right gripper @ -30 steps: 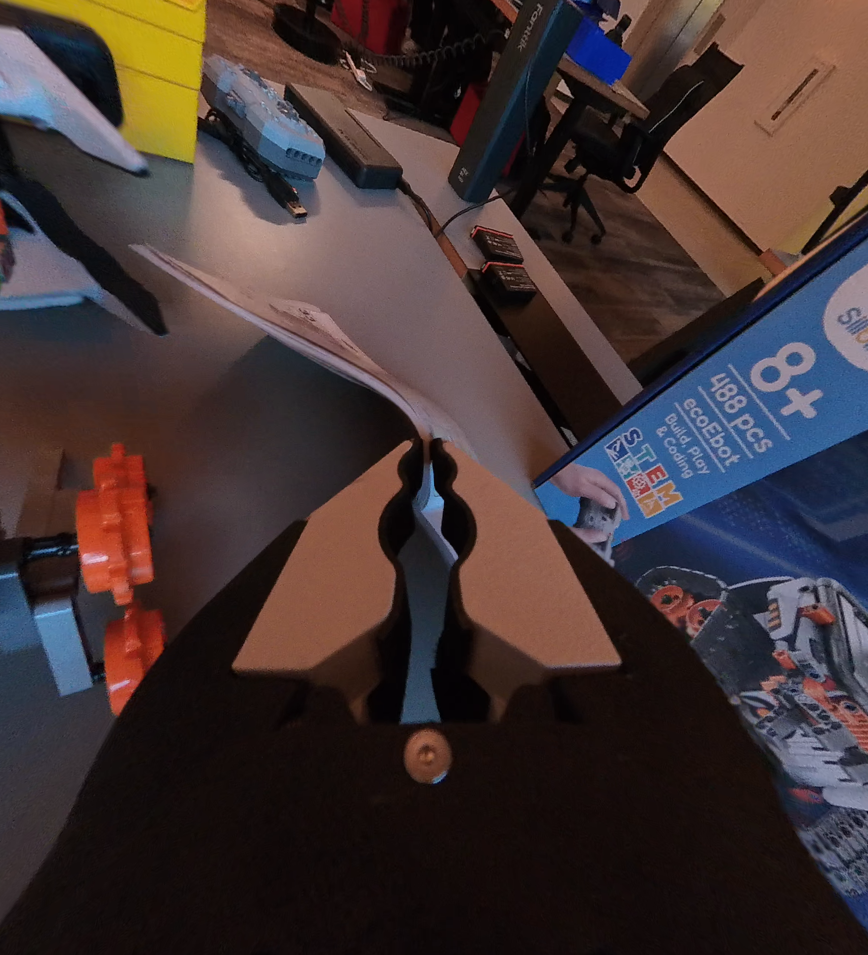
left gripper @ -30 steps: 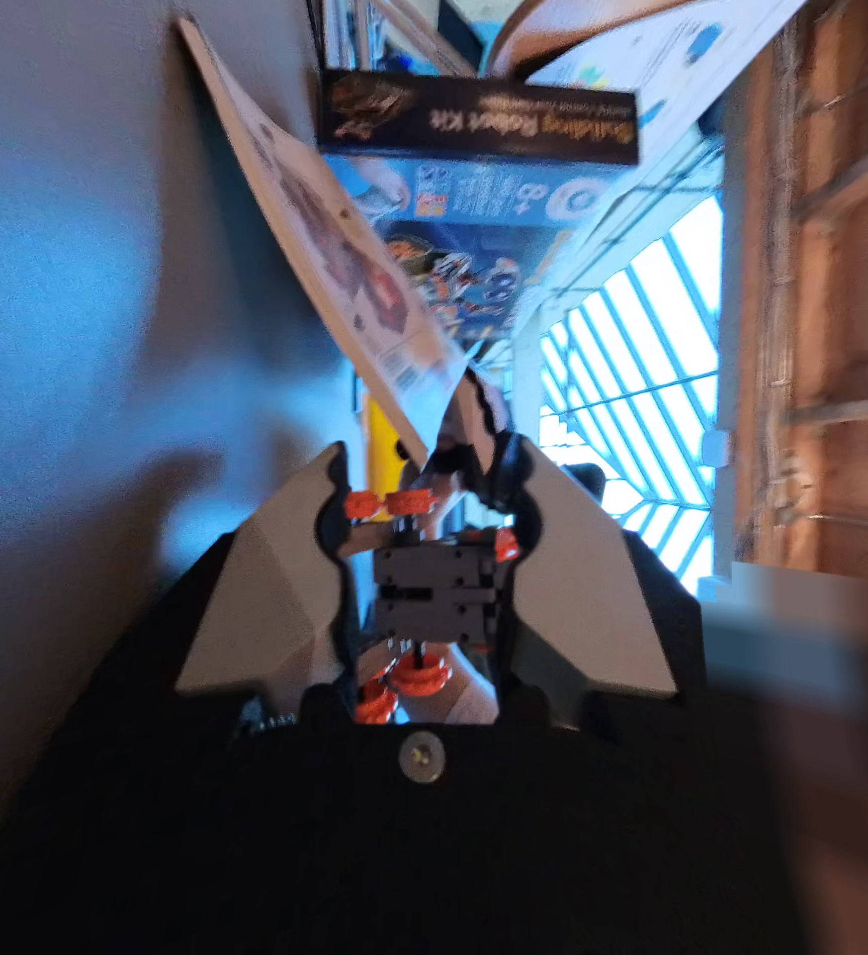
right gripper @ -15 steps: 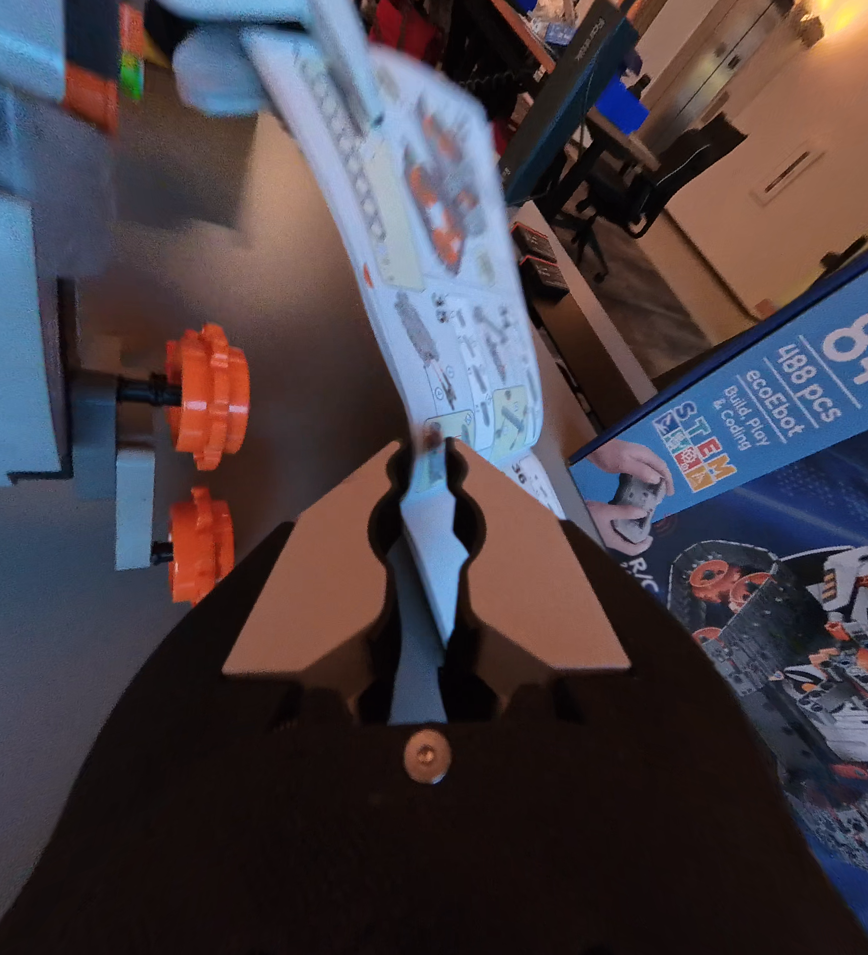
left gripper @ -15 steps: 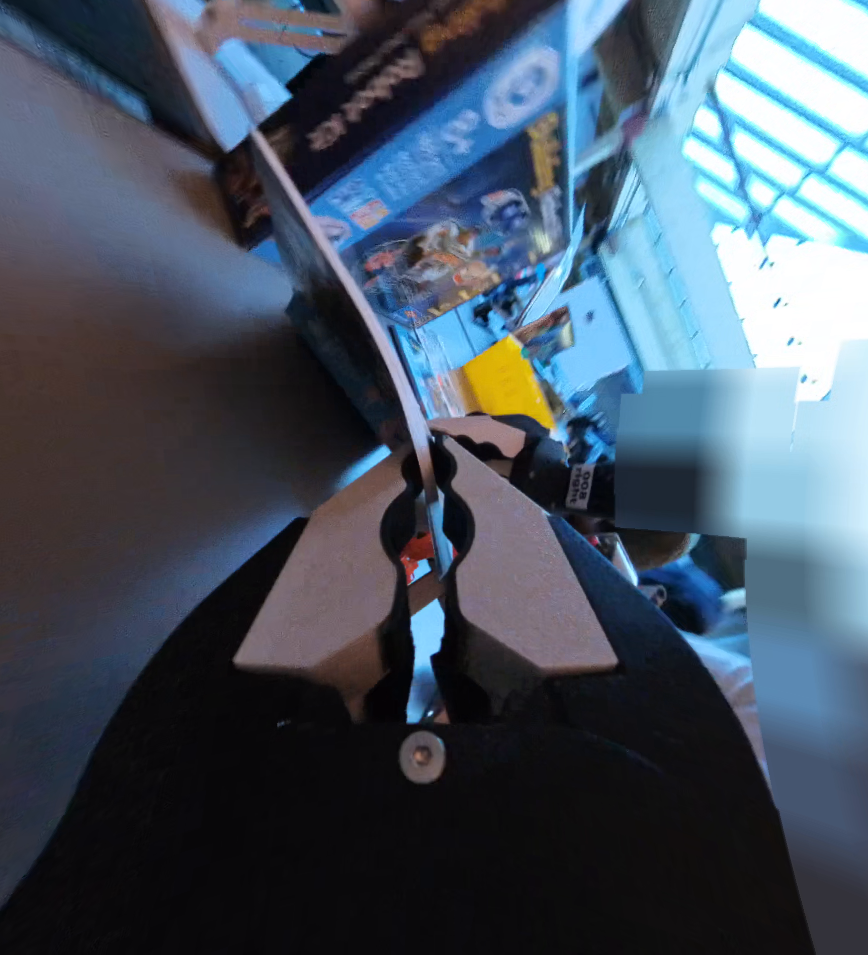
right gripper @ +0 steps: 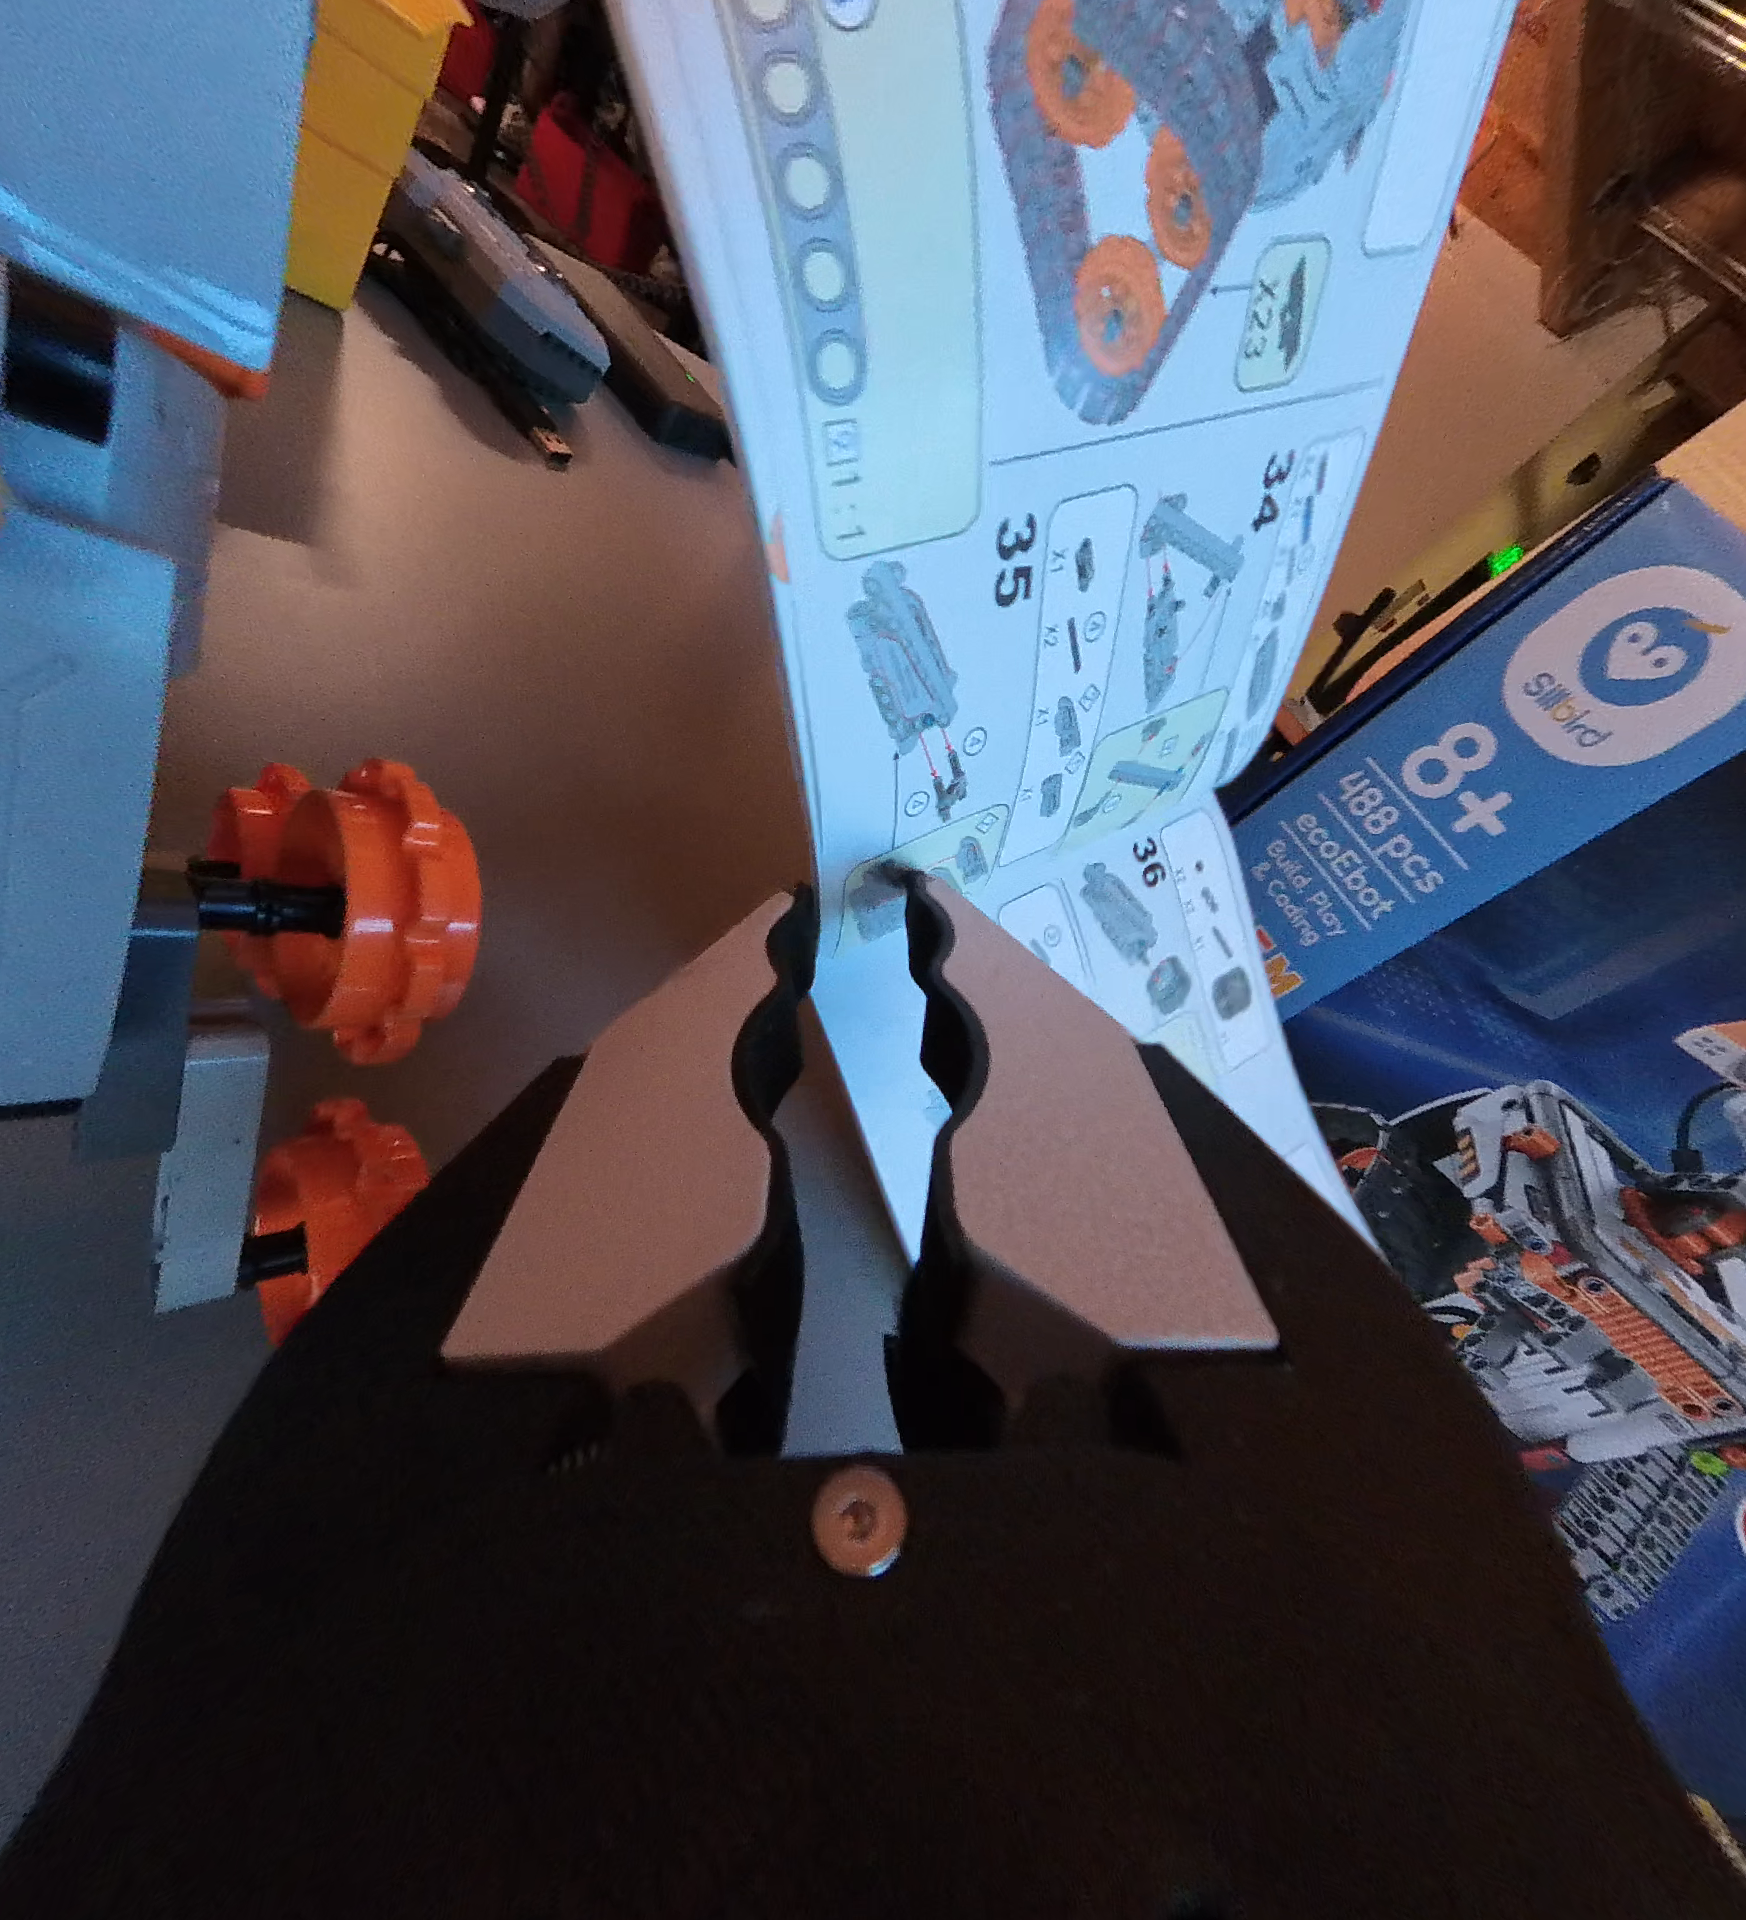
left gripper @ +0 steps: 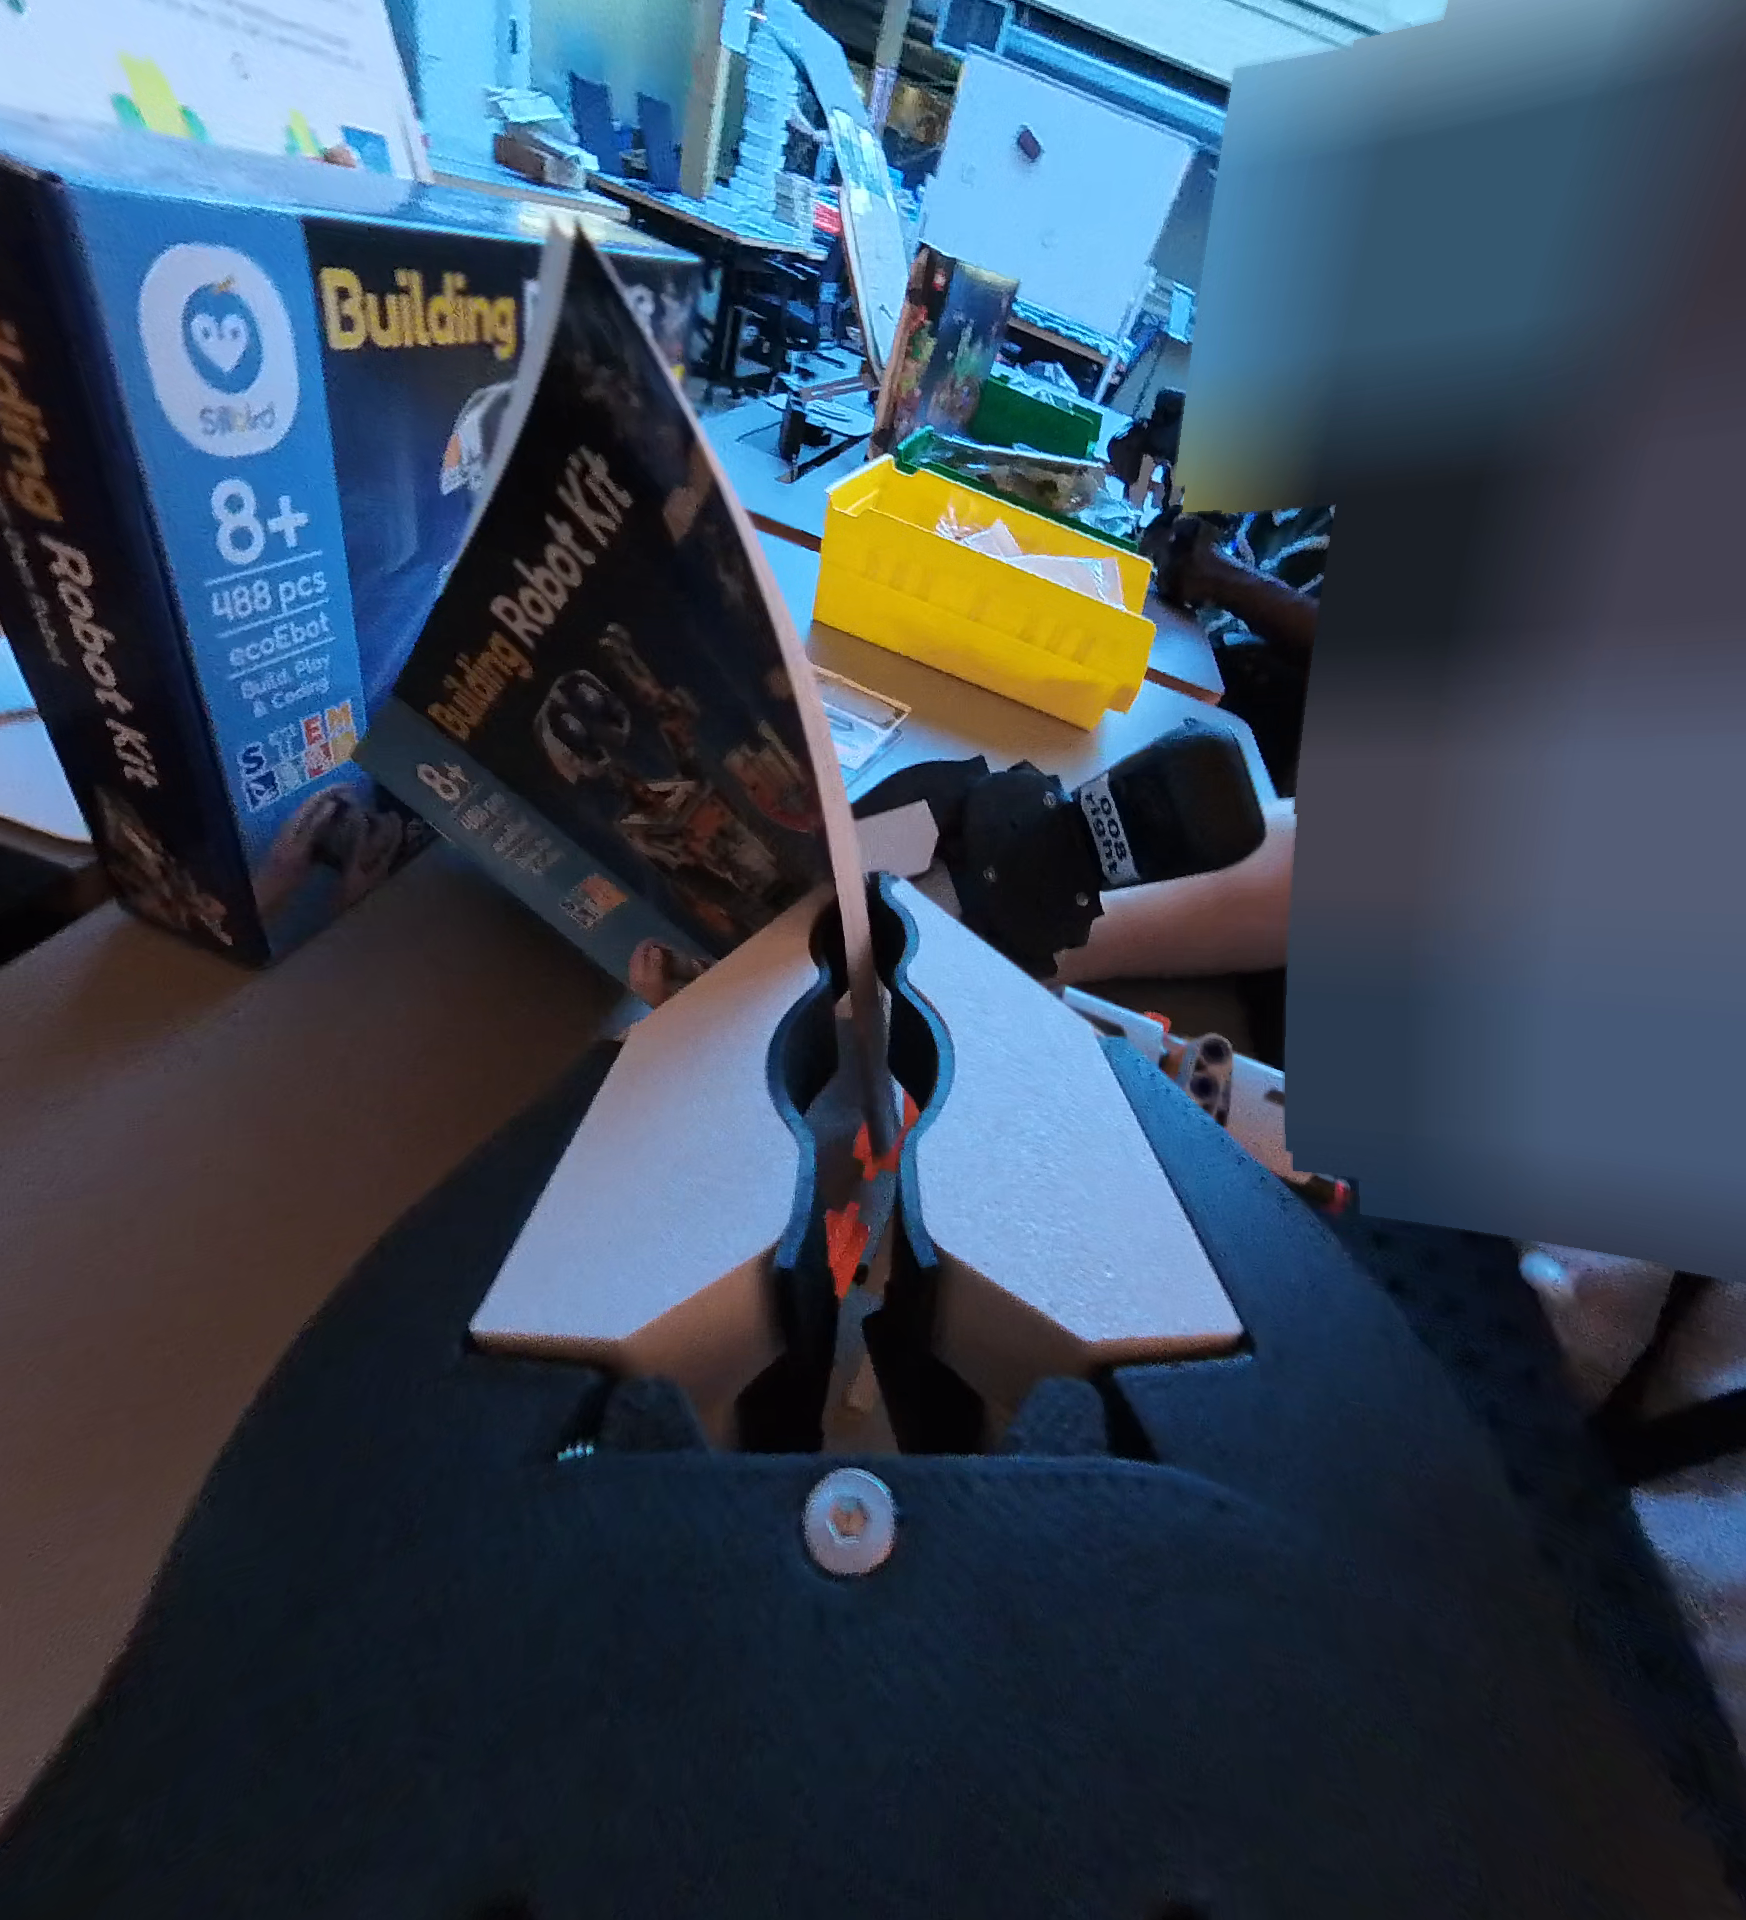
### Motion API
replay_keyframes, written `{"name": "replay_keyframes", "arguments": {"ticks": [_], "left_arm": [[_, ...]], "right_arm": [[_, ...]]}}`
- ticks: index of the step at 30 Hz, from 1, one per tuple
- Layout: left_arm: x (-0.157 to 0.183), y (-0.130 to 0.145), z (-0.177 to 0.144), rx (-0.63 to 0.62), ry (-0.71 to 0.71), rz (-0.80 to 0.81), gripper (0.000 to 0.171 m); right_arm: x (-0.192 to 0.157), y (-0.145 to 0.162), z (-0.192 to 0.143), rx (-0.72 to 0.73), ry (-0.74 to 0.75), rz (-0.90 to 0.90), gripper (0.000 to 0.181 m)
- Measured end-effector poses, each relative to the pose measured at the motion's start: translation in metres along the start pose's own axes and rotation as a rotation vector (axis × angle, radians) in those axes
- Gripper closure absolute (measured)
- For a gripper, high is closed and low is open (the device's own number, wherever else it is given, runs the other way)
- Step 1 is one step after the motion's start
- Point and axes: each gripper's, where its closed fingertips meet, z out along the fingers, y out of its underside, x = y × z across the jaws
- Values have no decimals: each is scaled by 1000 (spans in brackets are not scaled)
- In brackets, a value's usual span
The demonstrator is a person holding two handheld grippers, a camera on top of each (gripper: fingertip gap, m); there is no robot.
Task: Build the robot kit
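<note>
My left gripper (left gripper: 853, 920) is shut on the lower edge of an instruction booklet (left gripper: 640, 644), which stands upright with its dark cover facing left. In the right wrist view the booklet's white inner page (right gripper: 1004, 520) rises from between the fingers of my right gripper (right gripper: 858, 920). Those jaws stand slightly apart, and the page lies loosely across the gap. A grey and white toy model (right gripper: 38, 727) with orange wheels (right gripper: 370, 904) is just left of the right gripper. The right gripper, held by a gloved hand (left gripper: 1045, 862), shows behind the booklet in the left wrist view.
A blue kit box (left gripper: 214, 540) stands on the table (left gripper: 173, 1143) left of the booklet; it also shows in the right wrist view (right gripper: 1575, 935). A yellow bin (left gripper: 983, 613) sits farther back. A grey device (right gripper: 505, 281) and cables lie beyond the model. Left tips to right tips: about 12 cm.
The left gripper let go of the model and shut on the booklet, which now stands upright. The right gripper's jaws have opened from a tight pinch on the page.
</note>
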Motion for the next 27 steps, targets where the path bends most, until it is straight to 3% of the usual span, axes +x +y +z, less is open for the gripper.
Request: {"name": "replay_keyframes", "arguments": {"ticks": [9,27], "left_arm": [[-2,6,-2,-5,90,21,171],[0,10,-3,-26,98,42,171]], "right_arm": [[5,3,0,-22,38,-20,167],[0,3,1,-24,10,-37,167]]}}
